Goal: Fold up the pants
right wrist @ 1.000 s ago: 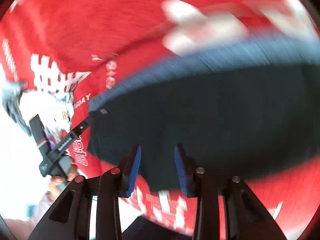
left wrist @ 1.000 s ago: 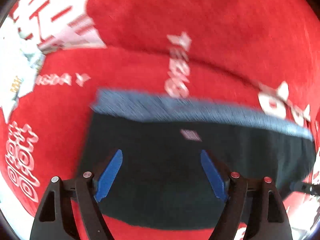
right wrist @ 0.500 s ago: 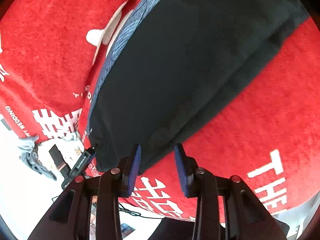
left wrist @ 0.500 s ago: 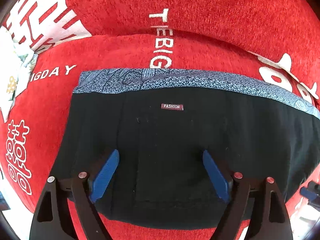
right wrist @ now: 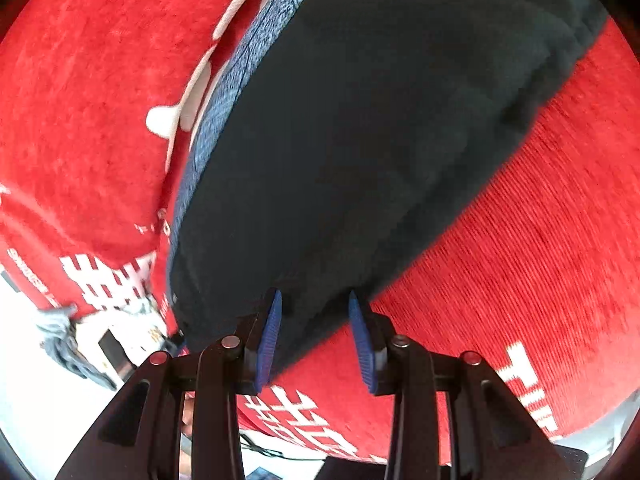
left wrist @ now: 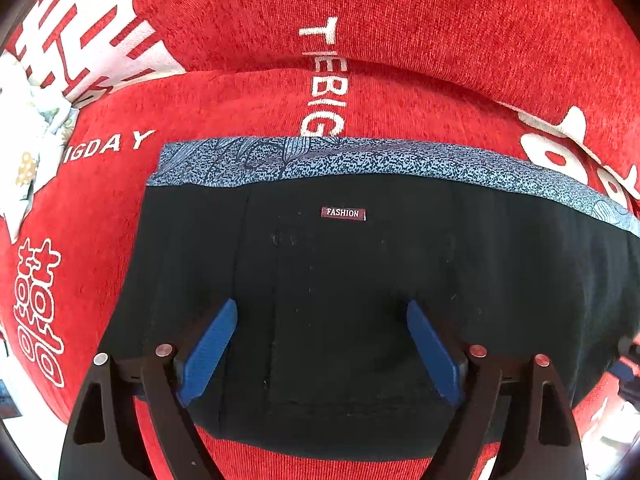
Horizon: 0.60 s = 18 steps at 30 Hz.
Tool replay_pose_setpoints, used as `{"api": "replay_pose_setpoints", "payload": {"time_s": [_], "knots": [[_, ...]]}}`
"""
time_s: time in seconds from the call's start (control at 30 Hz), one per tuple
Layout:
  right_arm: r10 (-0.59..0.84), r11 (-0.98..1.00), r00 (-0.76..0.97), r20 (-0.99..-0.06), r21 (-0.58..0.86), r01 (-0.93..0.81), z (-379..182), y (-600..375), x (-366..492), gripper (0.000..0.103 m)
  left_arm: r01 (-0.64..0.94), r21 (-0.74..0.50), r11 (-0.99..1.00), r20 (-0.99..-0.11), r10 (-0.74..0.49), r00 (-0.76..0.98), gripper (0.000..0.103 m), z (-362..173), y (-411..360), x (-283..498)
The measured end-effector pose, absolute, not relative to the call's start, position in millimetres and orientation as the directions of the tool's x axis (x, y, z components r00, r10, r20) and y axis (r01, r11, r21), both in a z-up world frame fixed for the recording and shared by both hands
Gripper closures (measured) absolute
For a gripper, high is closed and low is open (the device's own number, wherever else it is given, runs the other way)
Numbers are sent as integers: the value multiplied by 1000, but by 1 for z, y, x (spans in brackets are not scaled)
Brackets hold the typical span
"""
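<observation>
Black pants (left wrist: 360, 280) lie folded into a flat rectangle on a red cushion (left wrist: 240, 120). A blue patterned waistband (left wrist: 360, 160) runs along the far edge, with a small "FASHION" tag (left wrist: 343, 213) below it. My left gripper (left wrist: 320, 312) is open, its blue pads spread over the near part of the pants. In the right wrist view the pants (right wrist: 380, 140) fill the upper middle. My right gripper (right wrist: 314, 304) is open at the pants' near edge, with the fabric edge between its pads.
The red cushion cover (right wrist: 540, 260) has white lettering and a raised back cushion (left wrist: 400, 8) behind the pants. A white patterned cloth (left wrist: 24, 140) lies at the left. Grey fabric and small items (right wrist: 68, 340) sit on the pale surface beyond the cushion.
The right gripper has moved closer to the pants' near edge, so the fabric now reaches between its pads. The left gripper stays still over the pants after the earlier blur.
</observation>
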State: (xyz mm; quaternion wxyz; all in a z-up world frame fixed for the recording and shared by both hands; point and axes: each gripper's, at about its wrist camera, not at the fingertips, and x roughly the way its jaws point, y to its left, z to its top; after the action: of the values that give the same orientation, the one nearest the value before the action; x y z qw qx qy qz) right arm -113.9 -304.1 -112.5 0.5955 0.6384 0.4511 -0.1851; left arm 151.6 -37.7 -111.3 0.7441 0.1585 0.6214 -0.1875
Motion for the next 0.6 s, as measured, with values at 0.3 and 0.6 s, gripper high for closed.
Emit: {"api": "replay_pose_setpoints", "payload": {"time_s": [0.3, 0.6], "knots": [[325, 275, 420, -847, 510, 815, -105, -302, -122, 93, 495, 24, 869, -983, -69, 168, 16, -112, -39, 150], [175, 120, 512, -841, 534, 837, -74, -375, -185, 60, 542, -29, 840, -978, -134, 157, 16, -71, -74, 129]]}}
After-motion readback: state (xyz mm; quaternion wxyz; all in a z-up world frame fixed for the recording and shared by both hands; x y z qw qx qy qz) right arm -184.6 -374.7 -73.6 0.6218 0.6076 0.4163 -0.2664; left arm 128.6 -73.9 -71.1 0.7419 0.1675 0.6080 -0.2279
